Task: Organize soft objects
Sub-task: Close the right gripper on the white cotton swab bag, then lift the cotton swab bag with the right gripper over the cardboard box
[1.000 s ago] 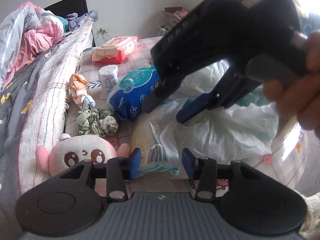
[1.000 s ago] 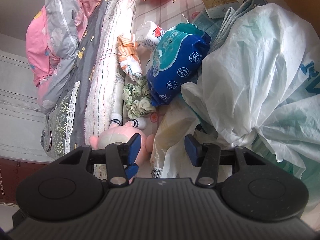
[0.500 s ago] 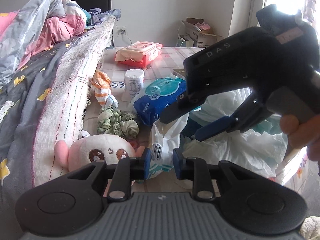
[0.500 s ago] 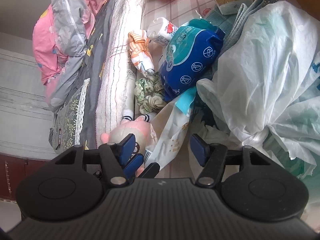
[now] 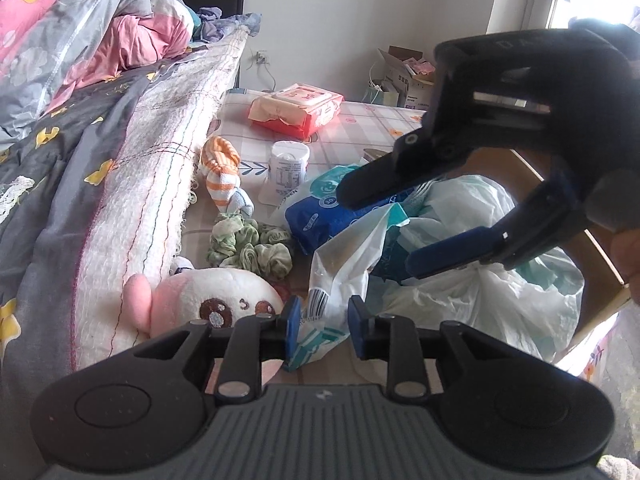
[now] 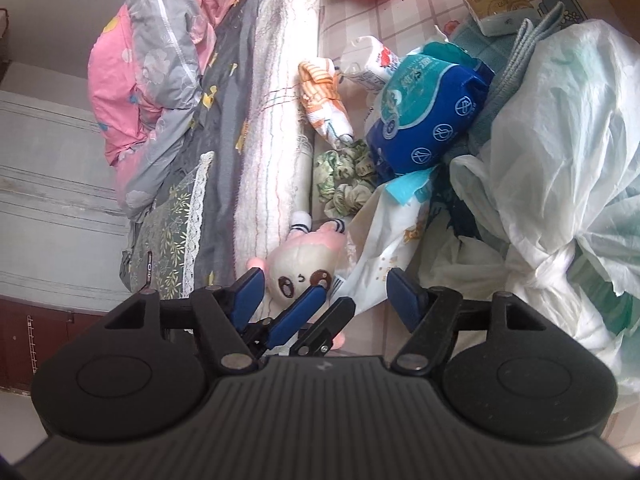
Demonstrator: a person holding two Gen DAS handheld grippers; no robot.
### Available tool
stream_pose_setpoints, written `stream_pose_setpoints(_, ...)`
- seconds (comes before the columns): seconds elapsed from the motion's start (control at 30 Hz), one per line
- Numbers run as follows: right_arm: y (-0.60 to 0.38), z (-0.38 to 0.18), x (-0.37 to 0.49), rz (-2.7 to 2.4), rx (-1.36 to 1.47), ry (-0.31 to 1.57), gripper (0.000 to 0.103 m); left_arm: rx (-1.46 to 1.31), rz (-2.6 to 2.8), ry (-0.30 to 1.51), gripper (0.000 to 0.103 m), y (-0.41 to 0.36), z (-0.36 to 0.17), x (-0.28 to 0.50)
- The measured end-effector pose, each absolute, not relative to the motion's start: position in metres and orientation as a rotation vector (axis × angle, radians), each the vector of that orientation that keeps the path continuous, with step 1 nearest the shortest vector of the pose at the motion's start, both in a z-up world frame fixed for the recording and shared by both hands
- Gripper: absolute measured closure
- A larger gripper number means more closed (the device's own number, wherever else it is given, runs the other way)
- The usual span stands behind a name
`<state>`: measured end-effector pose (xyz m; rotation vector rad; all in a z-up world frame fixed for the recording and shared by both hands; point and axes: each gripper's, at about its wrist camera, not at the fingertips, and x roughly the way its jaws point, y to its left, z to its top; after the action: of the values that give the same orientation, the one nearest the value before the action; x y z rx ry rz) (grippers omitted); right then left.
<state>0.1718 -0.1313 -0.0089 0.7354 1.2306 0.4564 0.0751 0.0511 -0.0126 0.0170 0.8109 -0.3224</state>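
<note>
Printed plastic bag (image 5: 340, 276) — lower end hidden behind left gripper (image 5: 322, 326), grip unclear

The plush toy (image 5: 208, 300) shows its face only; its lower part is hidden behind the left gripper (image 5: 322, 326) body. The printed plastic bag (image 5: 340, 272) runs between that gripper's jaws, but whether the pads press it cannot be told. The blue tissue pack (image 5: 320, 216) is partly covered by 1 finger of the right gripper (image 5: 380, 224). The hand (image 5: 628, 248) is cut off at the right edge. Print on the white bottle (image 5: 290, 164) is too small to read.
</note>
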Motion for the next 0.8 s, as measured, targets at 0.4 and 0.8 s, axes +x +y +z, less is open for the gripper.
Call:
stream_pose_setpoints(0.4,-0.124,-0.071,0.201,0.341,0.771,1.293,0.049,0.072,-0.359,0.778,0.044,0.039,-0.013,0.072)
stream_pose_setpoints(0.8,-0.142,-0.066,0.188,0.428,0.801,1.226,0.069,0.071,-0.373,0.805,0.055,0.018,-0.01,0.074)
